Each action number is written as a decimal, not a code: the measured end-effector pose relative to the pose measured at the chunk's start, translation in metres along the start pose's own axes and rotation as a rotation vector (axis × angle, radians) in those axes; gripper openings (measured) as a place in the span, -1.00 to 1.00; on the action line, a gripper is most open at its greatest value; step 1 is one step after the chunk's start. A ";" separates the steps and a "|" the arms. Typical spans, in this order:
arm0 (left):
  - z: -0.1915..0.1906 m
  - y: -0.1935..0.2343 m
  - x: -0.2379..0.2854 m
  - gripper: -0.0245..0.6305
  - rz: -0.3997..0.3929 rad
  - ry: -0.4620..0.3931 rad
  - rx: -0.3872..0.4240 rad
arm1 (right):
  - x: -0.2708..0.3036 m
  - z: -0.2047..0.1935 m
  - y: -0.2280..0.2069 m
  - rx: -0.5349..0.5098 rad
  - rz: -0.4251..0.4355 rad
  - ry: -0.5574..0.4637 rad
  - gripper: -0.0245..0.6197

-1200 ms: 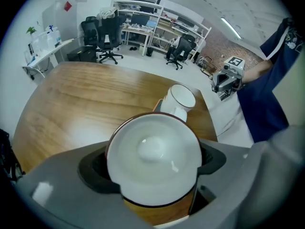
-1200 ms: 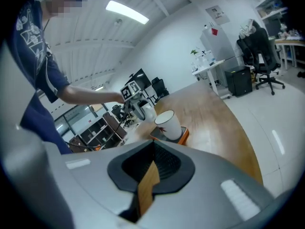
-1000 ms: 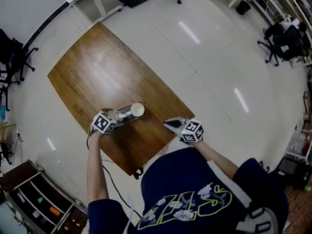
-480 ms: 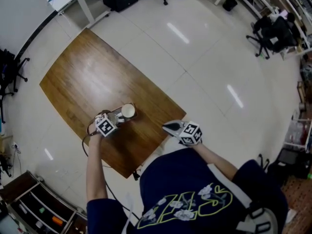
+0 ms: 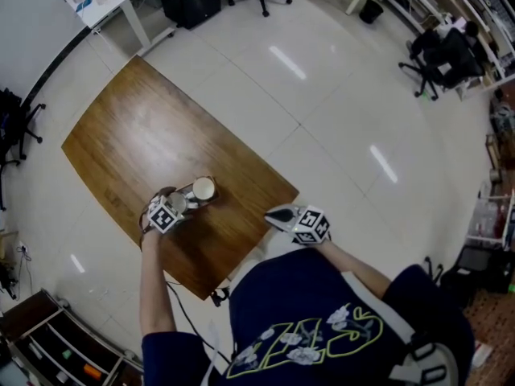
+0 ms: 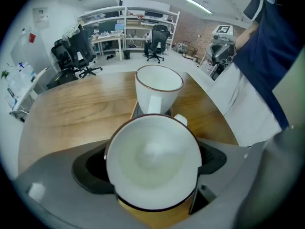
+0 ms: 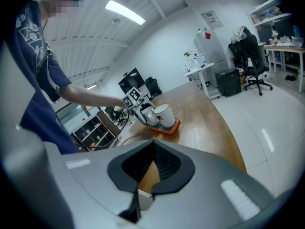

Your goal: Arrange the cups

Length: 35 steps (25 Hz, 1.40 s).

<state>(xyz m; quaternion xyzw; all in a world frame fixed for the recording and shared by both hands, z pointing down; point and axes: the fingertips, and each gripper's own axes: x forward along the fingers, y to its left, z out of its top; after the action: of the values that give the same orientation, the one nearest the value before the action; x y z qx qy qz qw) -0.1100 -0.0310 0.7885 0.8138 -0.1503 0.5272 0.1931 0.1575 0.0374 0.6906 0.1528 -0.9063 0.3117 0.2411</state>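
Two cups in play: left claw [image 5: 176,206] grips the held cup [image 6: 152,159]; the standing cup [image 6: 158,90] on the tray [image 7: 167,128] sits just above it, upper middle of frame. Right claw [image 5: 272,213] clenched, empty.

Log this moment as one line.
left gripper: shut on cup | cup: beside second cup on tray | right gripper: shut, empty

you have two white cups to count: the near cup [image 6: 152,163] and the far cup [image 6: 158,87]. there is one orange tray [image 7: 165,128] and one wooden table [image 5: 153,143]. you are working with two grippers, the left gripper [image 5: 182,203] and the right gripper [image 5: 272,213].
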 end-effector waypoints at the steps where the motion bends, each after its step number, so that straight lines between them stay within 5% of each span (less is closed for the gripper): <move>1: 0.003 0.001 -0.004 0.47 0.015 -0.034 -0.015 | 0.000 -0.001 0.000 -0.006 -0.001 -0.004 -0.91; 10: 0.002 0.000 -0.058 0.58 0.126 -0.361 -0.307 | -0.002 0.019 0.006 -0.053 0.033 0.003 -0.91; 17: 0.042 -0.038 -0.148 0.58 0.290 -0.854 -0.575 | 0.016 0.028 0.009 -0.092 0.099 0.016 -0.91; 21: 0.054 -0.064 -0.195 0.57 0.409 -1.069 -0.654 | 0.031 0.087 0.037 -0.149 0.150 -0.002 -0.91; 25: 0.059 -0.097 -0.212 0.55 0.433 -1.170 -0.716 | 0.057 0.113 0.058 -0.179 0.241 -0.019 -0.91; 31: 0.048 -0.133 -0.207 -0.33 0.400 -1.295 -0.822 | 0.090 0.128 0.092 -0.148 0.396 -0.091 -0.91; 33: 0.046 -0.140 -0.202 -0.82 0.393 -1.310 -0.842 | 0.097 0.135 0.108 -0.152 0.431 -0.103 -0.91; 35: 0.048 -0.145 -0.195 -0.92 0.376 -1.316 -0.868 | 0.097 0.143 0.126 -0.167 0.460 -0.096 -0.91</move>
<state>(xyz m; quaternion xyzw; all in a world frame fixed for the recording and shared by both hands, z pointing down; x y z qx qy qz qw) -0.0845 0.0821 0.5696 0.7709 -0.5584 -0.1412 0.2720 -0.0268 0.0295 0.5819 -0.0632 -0.9502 0.2750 0.1322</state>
